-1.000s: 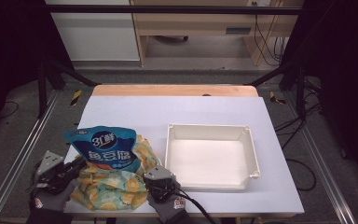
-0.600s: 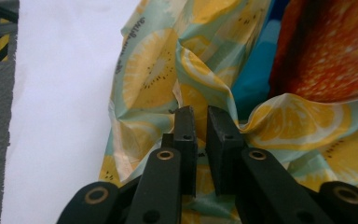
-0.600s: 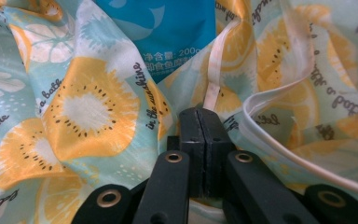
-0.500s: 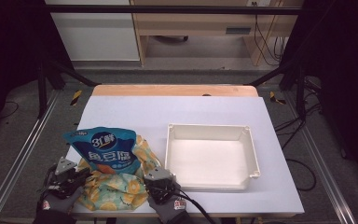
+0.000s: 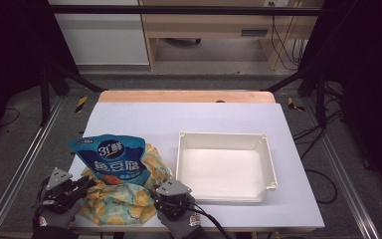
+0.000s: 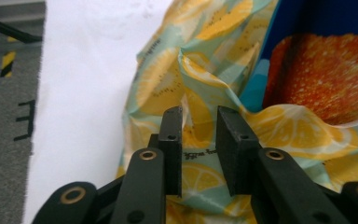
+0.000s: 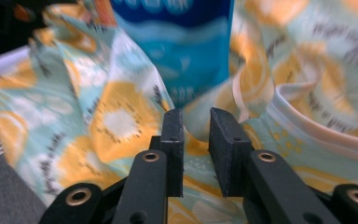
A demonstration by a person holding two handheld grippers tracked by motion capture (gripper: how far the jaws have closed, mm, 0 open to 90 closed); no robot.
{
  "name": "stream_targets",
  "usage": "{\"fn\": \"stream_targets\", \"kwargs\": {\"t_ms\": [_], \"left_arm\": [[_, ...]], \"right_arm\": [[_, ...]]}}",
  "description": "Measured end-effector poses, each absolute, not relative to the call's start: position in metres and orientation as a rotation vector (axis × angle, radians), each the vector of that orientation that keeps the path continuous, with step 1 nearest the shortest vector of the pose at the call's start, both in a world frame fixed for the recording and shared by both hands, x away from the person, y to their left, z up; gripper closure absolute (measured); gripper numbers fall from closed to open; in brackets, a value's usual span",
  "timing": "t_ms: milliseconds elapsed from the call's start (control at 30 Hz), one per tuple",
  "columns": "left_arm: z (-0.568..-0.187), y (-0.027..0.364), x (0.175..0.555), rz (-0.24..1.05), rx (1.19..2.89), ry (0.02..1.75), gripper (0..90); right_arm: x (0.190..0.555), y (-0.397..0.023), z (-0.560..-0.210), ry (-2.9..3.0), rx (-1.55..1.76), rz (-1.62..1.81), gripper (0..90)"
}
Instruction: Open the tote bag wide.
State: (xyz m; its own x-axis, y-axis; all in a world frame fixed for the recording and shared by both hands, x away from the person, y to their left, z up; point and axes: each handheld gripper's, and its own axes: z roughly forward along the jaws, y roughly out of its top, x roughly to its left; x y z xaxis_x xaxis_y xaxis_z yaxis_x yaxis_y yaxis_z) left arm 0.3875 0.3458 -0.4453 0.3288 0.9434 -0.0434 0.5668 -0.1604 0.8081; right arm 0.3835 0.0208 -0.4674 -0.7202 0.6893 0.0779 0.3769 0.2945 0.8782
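Note:
A cloth bag (image 5: 124, 201) printed with lemon slices lies at the table's near left corner. A blue snack pouch (image 5: 112, 159) stands in its mouth. My left gripper (image 5: 84, 185) is at the bag's left edge. In the left gripper view its jaws (image 6: 198, 114) have just been opening and stand slightly apart, with a fold of the bag (image 6: 168, 79) between them and unpressed. My right gripper (image 5: 159, 195) is at the bag's right edge. Its jaws (image 7: 196, 116) have also just been opening, and bag fabric (image 7: 116, 116) lies loose in the narrow gap. The pouch (image 7: 186, 51) rises just beyond.
A shallow white tray (image 5: 271, 169) sits right of the bag with nothing in it. The white table top (image 5: 189, 119) stretches to a wooden strip at the far edge. Metal frame rails run along both sides, and cables trail from both grippers off the near edge.
The blue pouch and the top of the bag have sunk slightly toward the near edge. Both hands stay about where they were.

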Motion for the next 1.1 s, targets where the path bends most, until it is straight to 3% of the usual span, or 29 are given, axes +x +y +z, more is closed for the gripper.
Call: {"fn": "stream_targets", "kwargs": {"t_ms": [367,667,1100], "left_arm": [[-0.425,0.356,0.376,0.690,1.706,1.298,66.0],[-0.404,0.359,0.367,0.701,1.627,1.209,59.6],[-0.378,0.352,0.358,0.727,1.599,1.103,44.7]], "right_arm": [[0.388,0.009,-0.431,2.172,0.895,1.509,67.6],[0.396,-0.009,-0.409,2.133,0.878,1.610,54.9],[0.403,-0.028,-0.384,2.101,0.866,1.628,45.8]]}}
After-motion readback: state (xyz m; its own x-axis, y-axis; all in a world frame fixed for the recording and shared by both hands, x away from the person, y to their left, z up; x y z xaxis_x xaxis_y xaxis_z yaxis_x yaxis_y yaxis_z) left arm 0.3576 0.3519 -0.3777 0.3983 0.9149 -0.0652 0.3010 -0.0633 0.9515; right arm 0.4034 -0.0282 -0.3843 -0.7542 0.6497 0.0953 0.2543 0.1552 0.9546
